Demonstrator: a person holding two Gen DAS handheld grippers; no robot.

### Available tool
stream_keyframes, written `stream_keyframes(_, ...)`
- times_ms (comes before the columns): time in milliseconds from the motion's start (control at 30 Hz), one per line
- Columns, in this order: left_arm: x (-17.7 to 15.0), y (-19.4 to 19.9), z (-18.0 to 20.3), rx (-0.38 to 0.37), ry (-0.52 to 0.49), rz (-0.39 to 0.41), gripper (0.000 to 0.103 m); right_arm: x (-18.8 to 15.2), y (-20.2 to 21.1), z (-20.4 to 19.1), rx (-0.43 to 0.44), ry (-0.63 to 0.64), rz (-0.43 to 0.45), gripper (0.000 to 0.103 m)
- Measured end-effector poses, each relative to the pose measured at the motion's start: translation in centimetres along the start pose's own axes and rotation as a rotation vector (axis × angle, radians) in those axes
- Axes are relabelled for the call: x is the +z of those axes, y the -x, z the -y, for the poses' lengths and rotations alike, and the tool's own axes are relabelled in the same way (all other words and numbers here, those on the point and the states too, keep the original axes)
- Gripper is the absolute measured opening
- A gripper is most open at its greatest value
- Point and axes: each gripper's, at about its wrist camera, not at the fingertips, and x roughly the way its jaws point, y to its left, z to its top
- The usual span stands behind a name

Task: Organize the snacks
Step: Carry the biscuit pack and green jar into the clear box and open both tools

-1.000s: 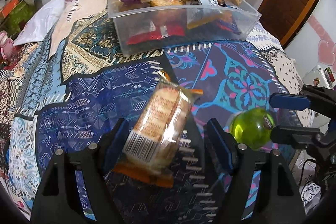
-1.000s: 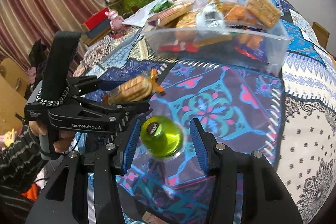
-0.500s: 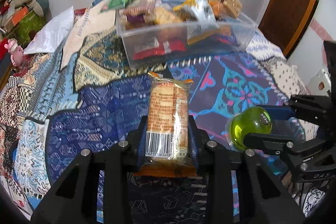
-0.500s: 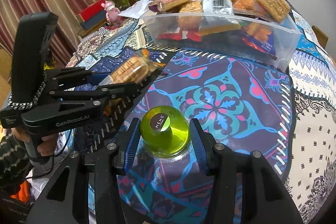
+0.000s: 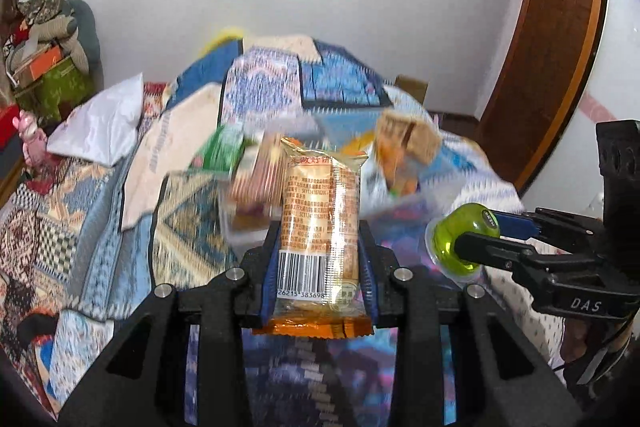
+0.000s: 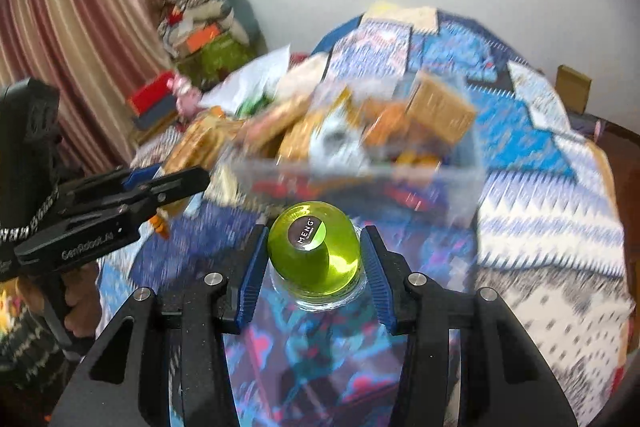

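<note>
My left gripper (image 5: pixel 320 263) is shut on an orange-wrapped cracker packet (image 5: pixel 320 227), held upright above the patterned bedspread. My right gripper (image 6: pixel 314 259) is shut on a green jelly cup (image 6: pixel 314 255) with a round dark label. The cup also shows in the left wrist view (image 5: pixel 460 243), off to the right. A clear plastic bin (image 6: pixel 460 183) full of several snack packs sits ahead of both grippers; it is blurred. The left gripper with its packet shows at left in the right wrist view (image 6: pixel 168 183).
The bedspread (image 5: pixel 100 227) covers the whole surface. A white bag (image 5: pixel 100 123) and a beige paper (image 5: pixel 172 155) lie left of the bin. Boxes and toys (image 6: pixel 200 27) are piled by the far wall. A wooden door (image 5: pixel 552 47) stands at right.
Both grippers have risen from the bedspread and tilted up toward the bin, each carrying its snack. The left gripper closed on the packet a second ago; the right closed on the cup.
</note>
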Motion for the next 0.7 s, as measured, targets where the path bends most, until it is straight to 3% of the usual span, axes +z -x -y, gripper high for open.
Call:
stream_keyframes(167, 2.8, -1.4, 0.4, 0.008, -0.012, 0.047, 0.034, 3.0, 0.2, 1.0, -0.023, -0.021, 0.073, 0.044)
stream_keyframes(333, 4.7, -3.8, 0.1, -0.005, 0.011, 0.042, 0.034, 5.7, -0.6, 2.0, -0.036, -0.029, 0.118, 0.044)
stream_keyframes(700, 6.6, -9.1, -0.3, -0.002, 0.013, -0.012, 0.034, 9.4, -4.8, 2.8, -0.071, -0.025, 0.122, 0.044)
